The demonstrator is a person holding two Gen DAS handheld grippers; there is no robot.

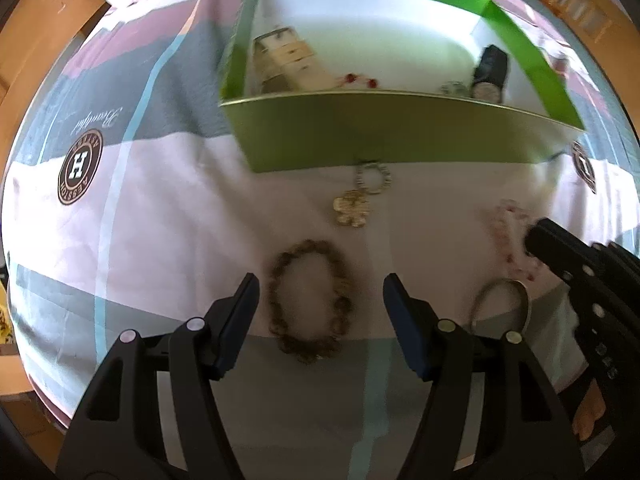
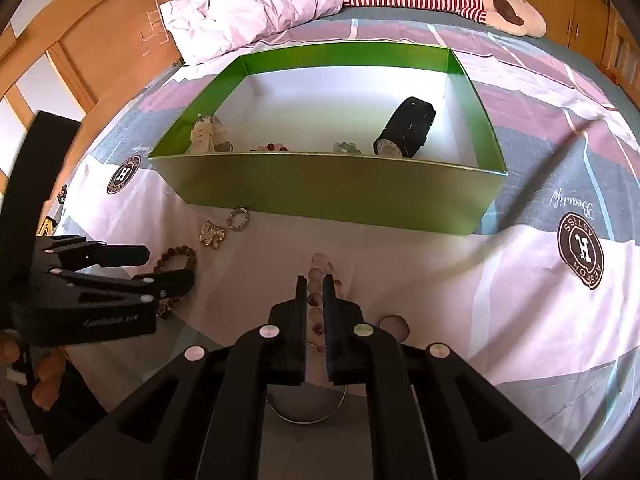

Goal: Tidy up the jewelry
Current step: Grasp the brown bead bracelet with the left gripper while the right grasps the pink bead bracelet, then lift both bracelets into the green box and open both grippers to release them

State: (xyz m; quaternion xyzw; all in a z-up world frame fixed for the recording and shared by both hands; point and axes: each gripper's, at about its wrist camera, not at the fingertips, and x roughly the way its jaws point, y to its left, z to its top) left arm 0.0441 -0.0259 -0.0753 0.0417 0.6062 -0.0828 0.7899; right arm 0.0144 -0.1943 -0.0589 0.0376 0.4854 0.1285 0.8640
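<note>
From the left wrist, the left gripper (image 1: 320,292) stands spread wide over a brown beaded bracelet (image 1: 310,300) lying on the bedsheet (image 1: 168,216), near the green box (image 1: 384,132). A pink bead bracelet (image 1: 510,236) blurs at right.

The right wrist alone shows the right gripper (image 2: 315,282) pinching that pale pink bracelet (image 2: 318,276), with a black watch (image 2: 406,128) inside the box (image 2: 332,184).

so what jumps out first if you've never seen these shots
The bright green box on the patterned bedspread, a black watch lying inside. In front of it, the right gripper pinches a pale pink bead bracelet, while the left gripper straddles a brown bead bracelet.
</note>
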